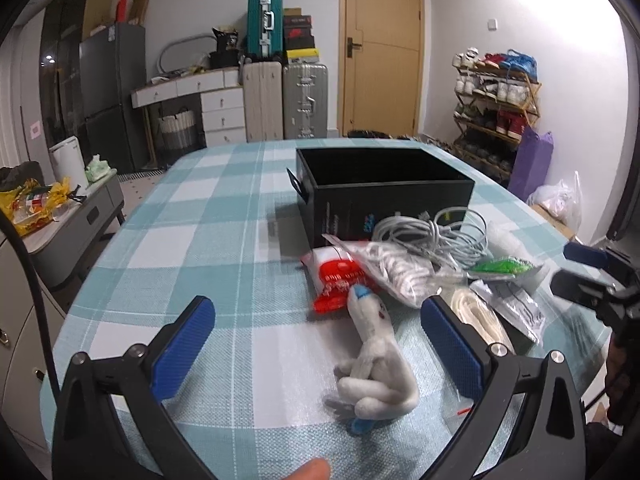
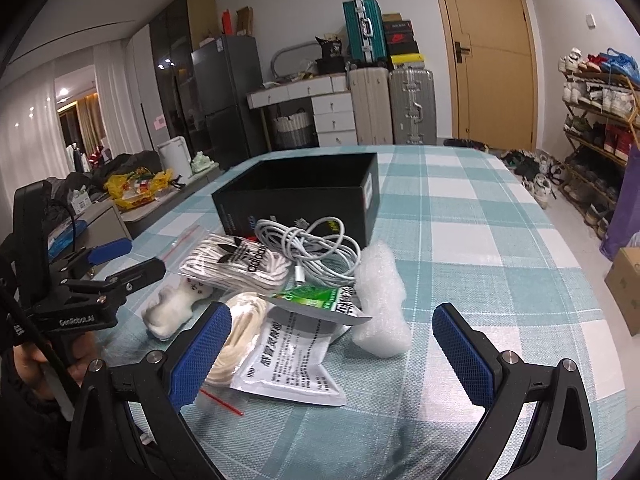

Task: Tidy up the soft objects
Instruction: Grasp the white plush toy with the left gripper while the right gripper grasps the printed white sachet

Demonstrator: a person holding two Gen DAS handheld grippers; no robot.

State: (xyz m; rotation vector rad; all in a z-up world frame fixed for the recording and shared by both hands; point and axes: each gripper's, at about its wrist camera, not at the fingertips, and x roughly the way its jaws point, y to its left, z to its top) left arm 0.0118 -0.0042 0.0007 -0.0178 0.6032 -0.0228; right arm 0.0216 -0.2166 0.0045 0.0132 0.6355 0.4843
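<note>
Here, black box interior dark, contents indiscernible, left gripper fingers spread, right gripper likewise

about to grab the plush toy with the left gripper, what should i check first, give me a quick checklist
1. Left gripper open: ok, blue pads wide apart.
2. Plush toy between the fingers: ok, it lies loose on the tablecloth, nearer the right-hand pad.
3. Toy free of the pile: not ok, its head touches the red and white packet.
4. Black box open and ready: ok, no lid, nothing seen inside.
5. Right gripper out of the way: ok, open over the white sachet, apart from the toy.
6. Cable tangled with the toy: cannot tell.
</note>
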